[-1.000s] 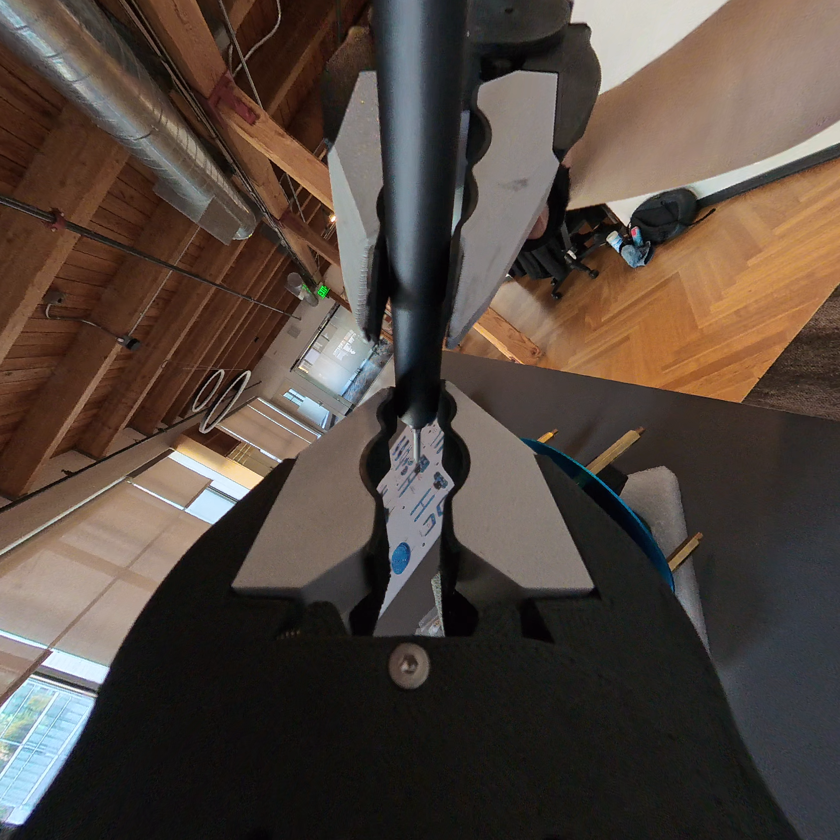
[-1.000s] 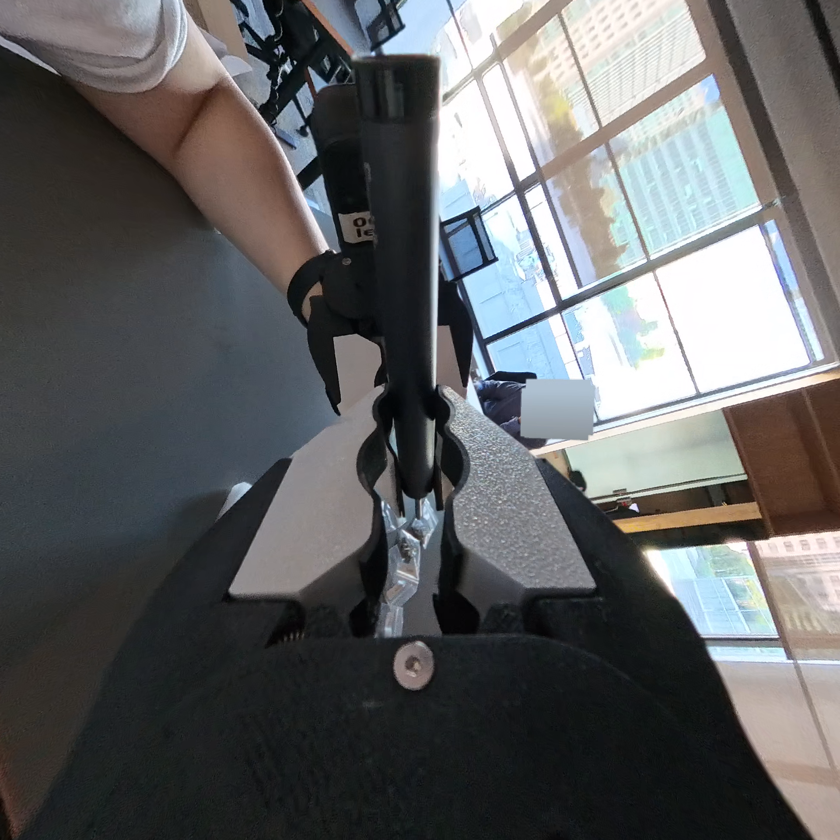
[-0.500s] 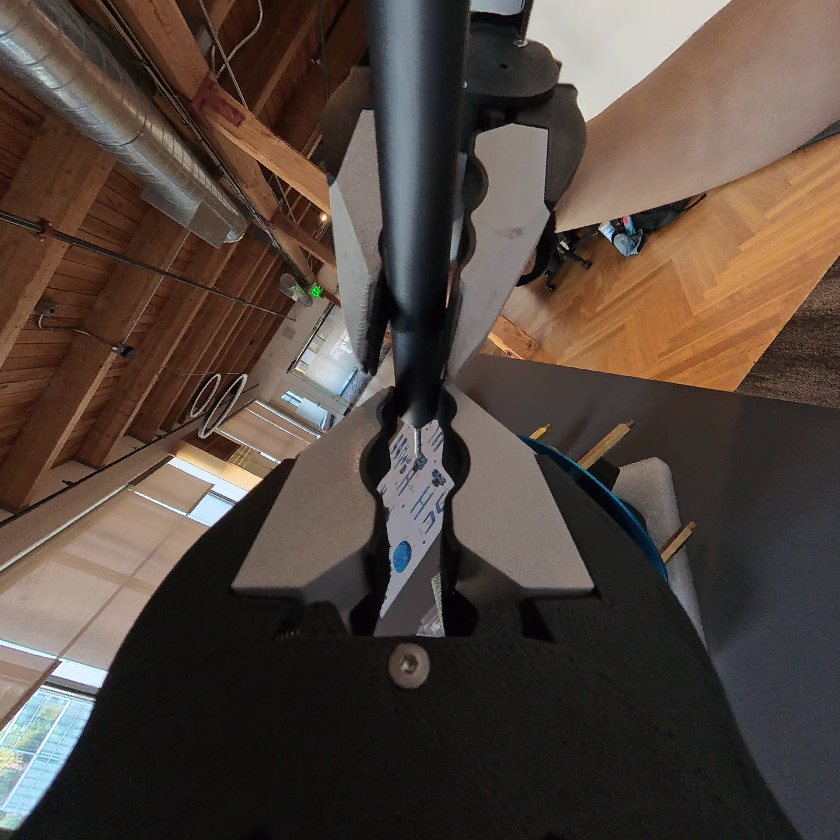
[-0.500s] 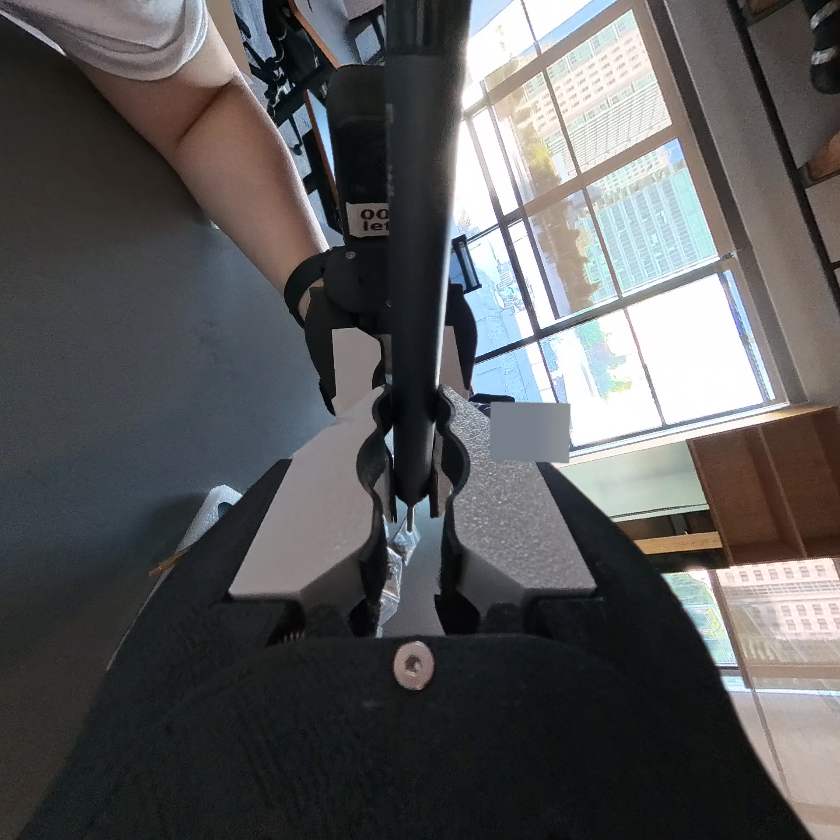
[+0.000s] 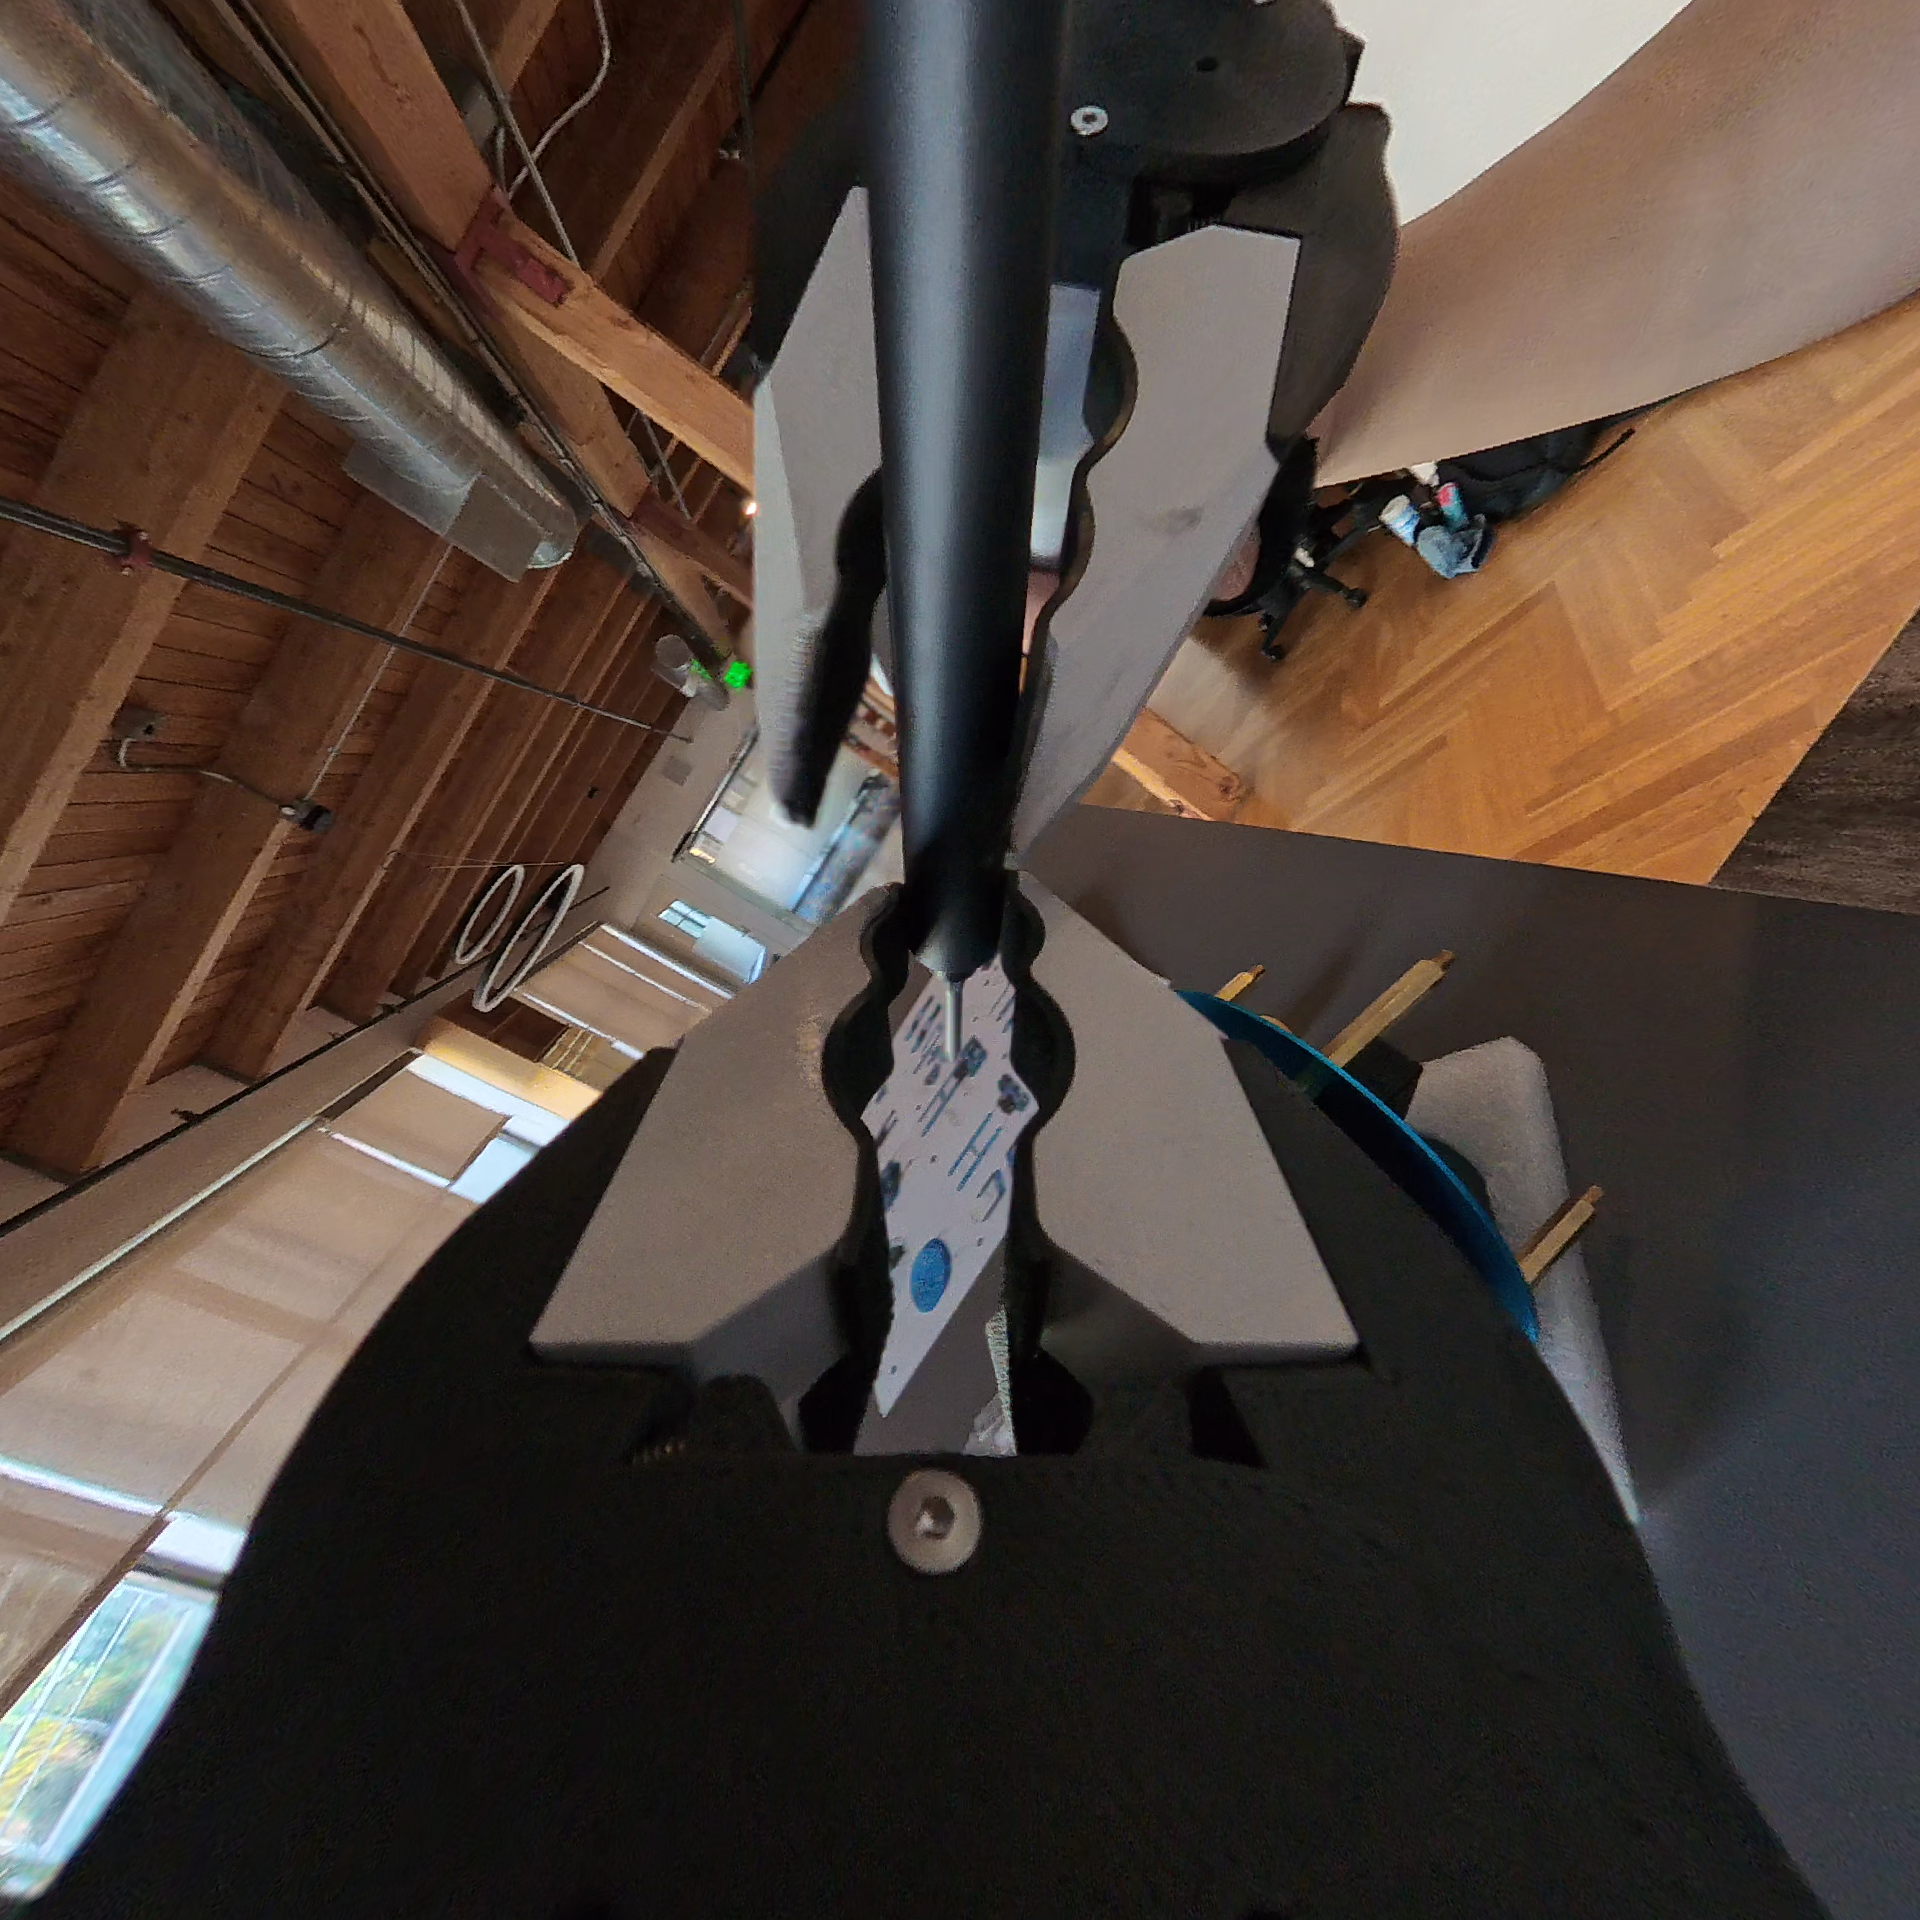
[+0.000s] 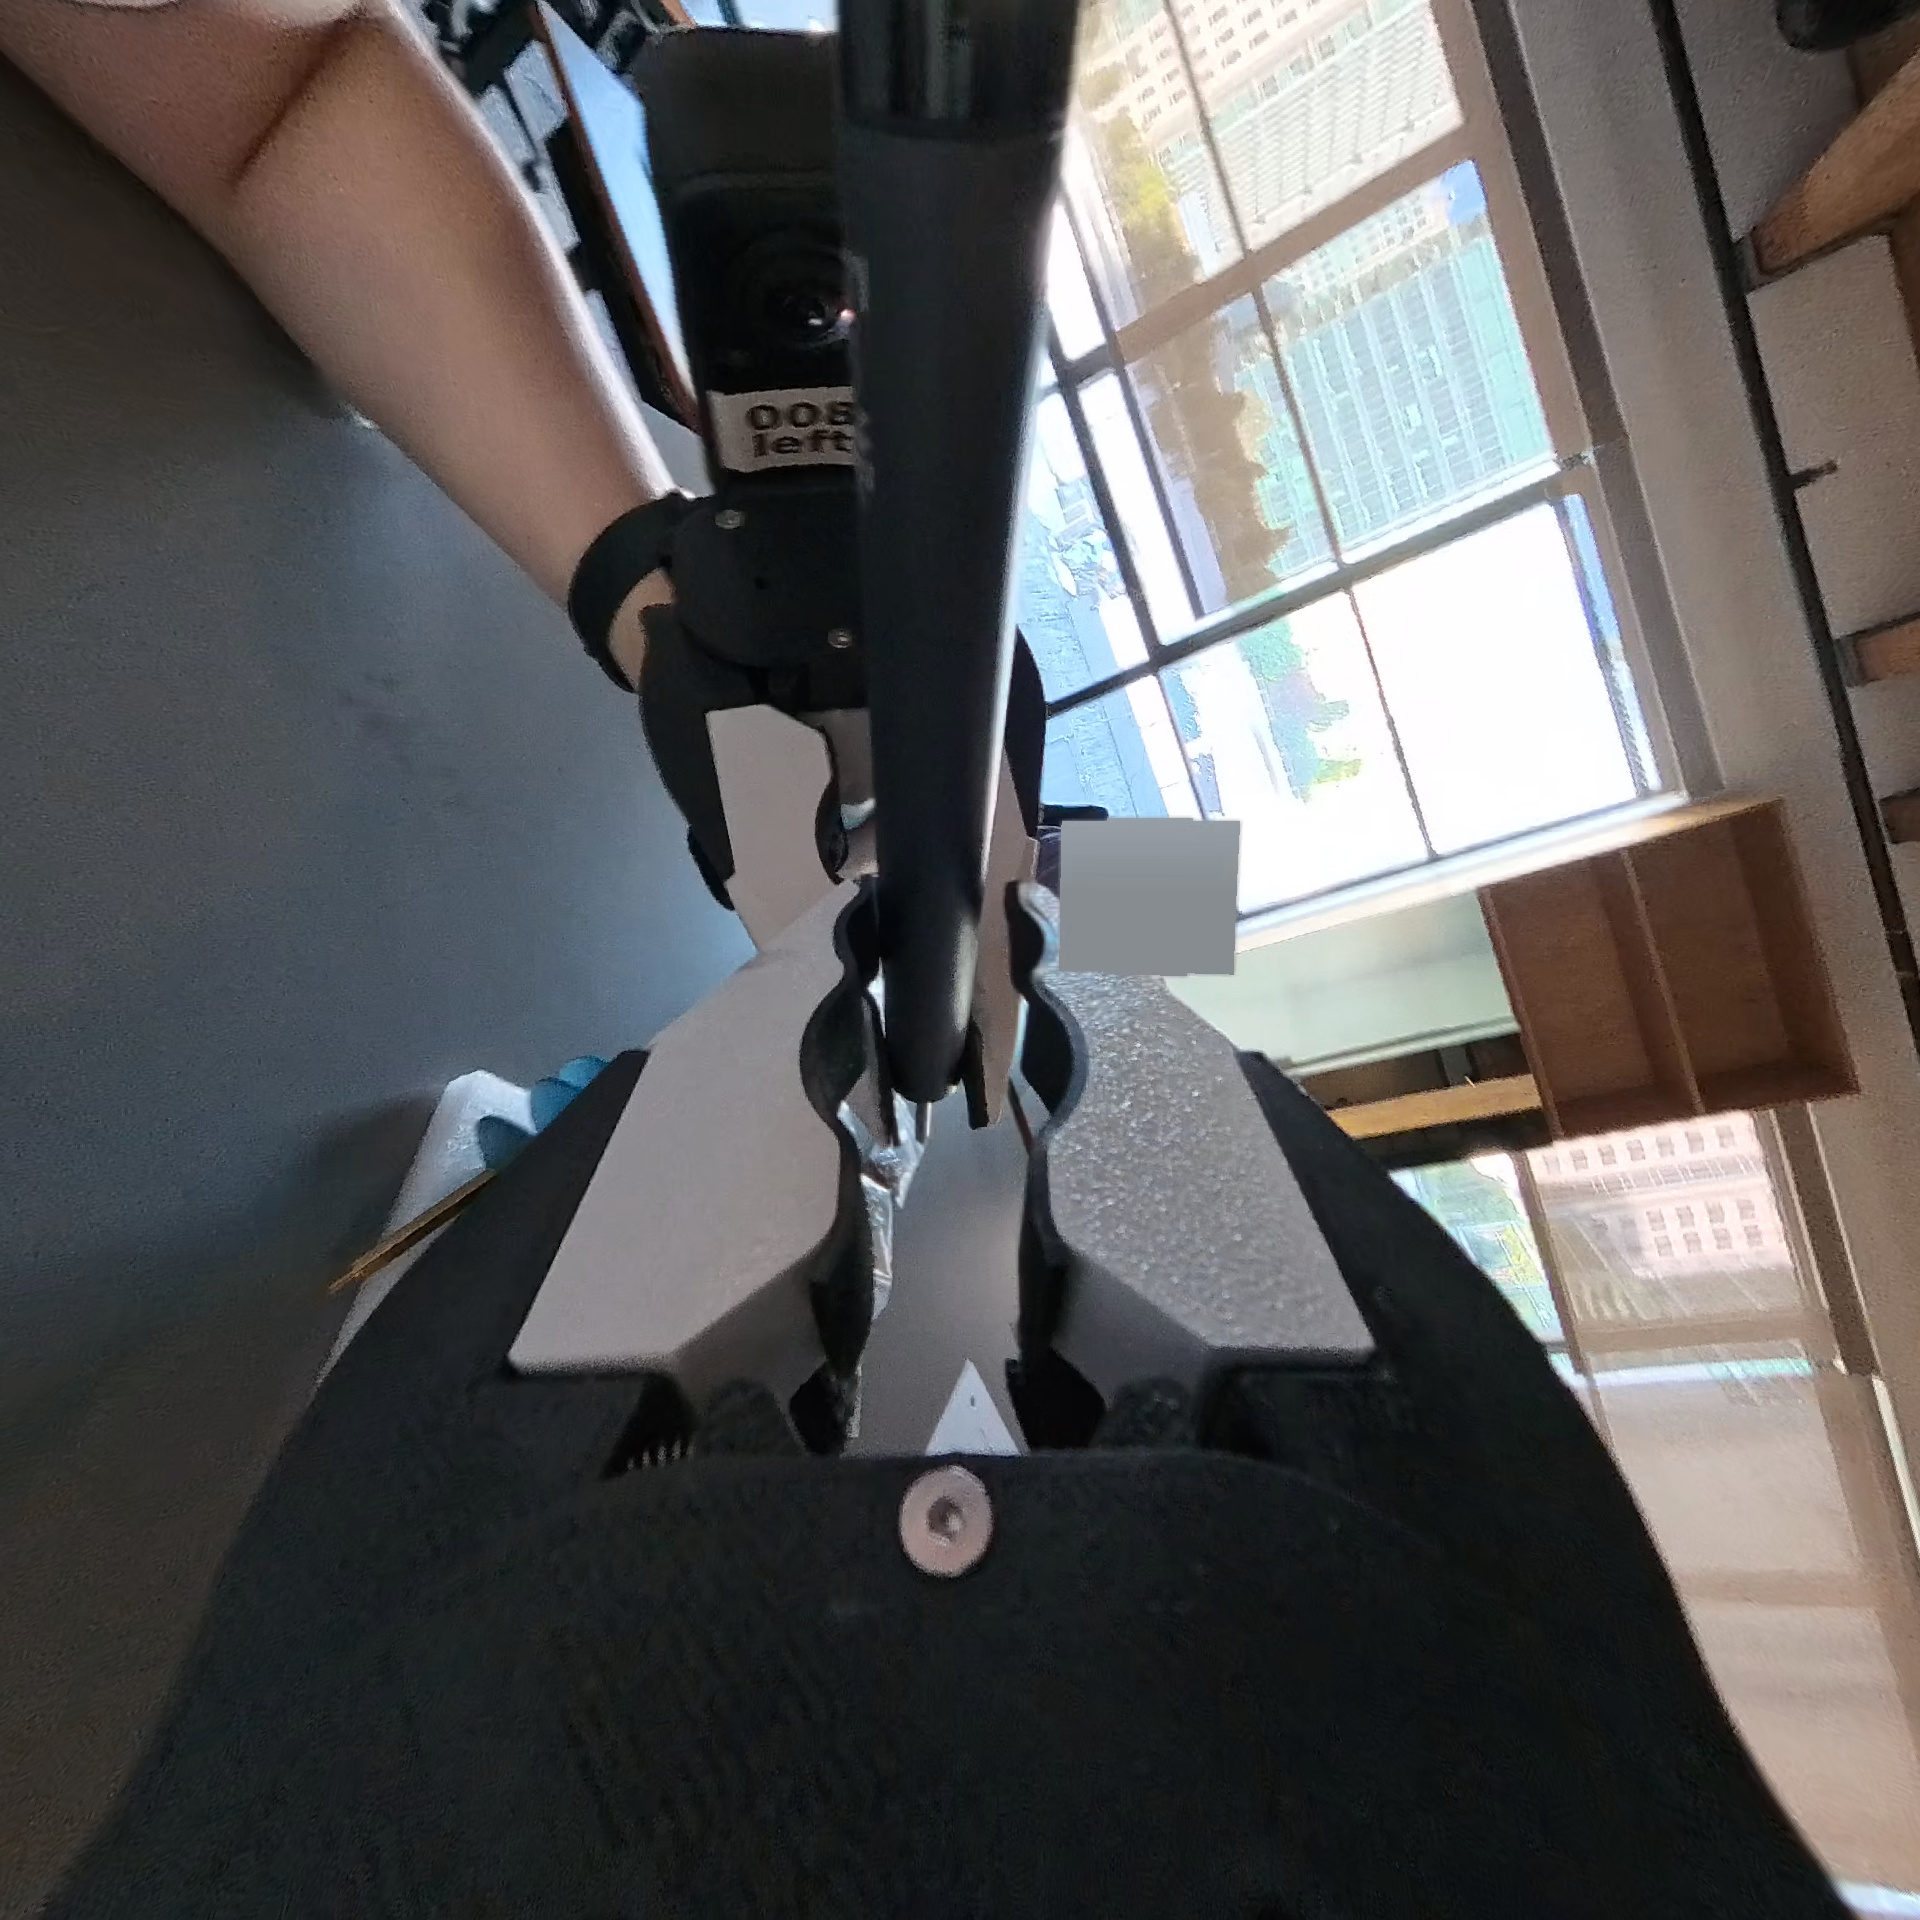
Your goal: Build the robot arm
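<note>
A long black tapered tool [image 5: 966,416] with a thin metal tip runs between both pairs of fingers, and it also shows in the right wrist view [image 6: 945,520]. My left gripper [image 5: 951,914] is shut on the tool close to its tip. My right gripper [image 6: 940,914] is open, its jaws standing clear of the tool on both sides. In the left wrist view the right gripper [image 5: 914,821] comes in from above, astride the shaft. In the right wrist view the left gripper [image 6: 925,997] comes in the same way. A white board with blue marks [image 5: 956,1164] lies behind the tip.
A blue disc [image 5: 1351,1101] with brass standoffs [image 5: 1392,997] sits on white foam [image 5: 1496,1101] on the dark table [image 5: 1714,1143]. The foam [image 6: 457,1132] and a brass standoff [image 6: 416,1242] show left of my right fingers. A person's forearm [image 6: 416,260] reaches over the table. Left tips to right tips: about 5 cm.
My right gripper's jaws have opened off the black tool. The left gripper stays shut on it. The two grippers now look closer to each other.
</note>
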`<state>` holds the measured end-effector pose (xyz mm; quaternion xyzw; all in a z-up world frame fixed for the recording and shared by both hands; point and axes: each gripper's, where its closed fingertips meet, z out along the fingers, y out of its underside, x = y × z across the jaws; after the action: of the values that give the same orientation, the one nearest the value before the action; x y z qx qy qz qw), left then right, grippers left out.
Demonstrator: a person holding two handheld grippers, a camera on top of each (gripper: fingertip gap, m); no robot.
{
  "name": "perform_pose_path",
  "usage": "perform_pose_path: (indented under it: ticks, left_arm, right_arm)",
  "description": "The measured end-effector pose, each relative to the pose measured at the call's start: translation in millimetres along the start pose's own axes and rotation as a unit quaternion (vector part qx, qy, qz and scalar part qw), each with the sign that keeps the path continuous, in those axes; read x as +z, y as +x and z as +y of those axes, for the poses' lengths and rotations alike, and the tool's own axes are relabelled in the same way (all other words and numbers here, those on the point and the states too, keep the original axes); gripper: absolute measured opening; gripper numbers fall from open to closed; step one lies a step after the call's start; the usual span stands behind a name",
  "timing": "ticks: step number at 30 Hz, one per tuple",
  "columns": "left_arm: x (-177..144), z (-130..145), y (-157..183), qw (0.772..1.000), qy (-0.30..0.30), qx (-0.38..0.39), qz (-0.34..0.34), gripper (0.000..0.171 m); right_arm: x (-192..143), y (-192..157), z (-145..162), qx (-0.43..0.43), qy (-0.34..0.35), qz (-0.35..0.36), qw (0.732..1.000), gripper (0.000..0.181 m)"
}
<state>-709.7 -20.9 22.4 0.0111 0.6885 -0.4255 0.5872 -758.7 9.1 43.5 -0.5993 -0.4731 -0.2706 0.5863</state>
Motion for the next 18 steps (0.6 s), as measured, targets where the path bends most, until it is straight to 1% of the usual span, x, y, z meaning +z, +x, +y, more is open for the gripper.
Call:
perform_pose_path:
  ticks: [2,4,9,11,18]
  left_arm:
    - [0.4,-1.5,3.6,1.0,0.004,-0.004,0.01,0.015]
    - [0.3,-5.3,8.1,1.0,0.012,-0.004,0.023,0.015]
    - [-0.9,-13.8,11.0,0.999,0.019,-0.003,0.035,0.015]
    - [-1.0,-13.2,12.2,0.999,0.014,-0.004,0.043,0.015]
    - [-1.8,-15.0,12.2,0.999,0.017,-0.007,0.048,0.015]
  right_arm:
    - [-1.5,-4.5,-1.6,-0.005,0.016,-0.012,1.0,0.019]
    - [-3.4,-10.6,-4.9,0.015,0.038,-0.04,0.998,0.016]
    - [-10.1,-12.9,-13.4,0.076,0.091,-0.078,0.99,0.017]
    - [-11.1,-13.8,-12.8,0.097,0.094,-0.09,0.987,0.018]
    - [-12.0,-11.5,-14.0,0.063,0.091,-0.068,0.991,0.016]
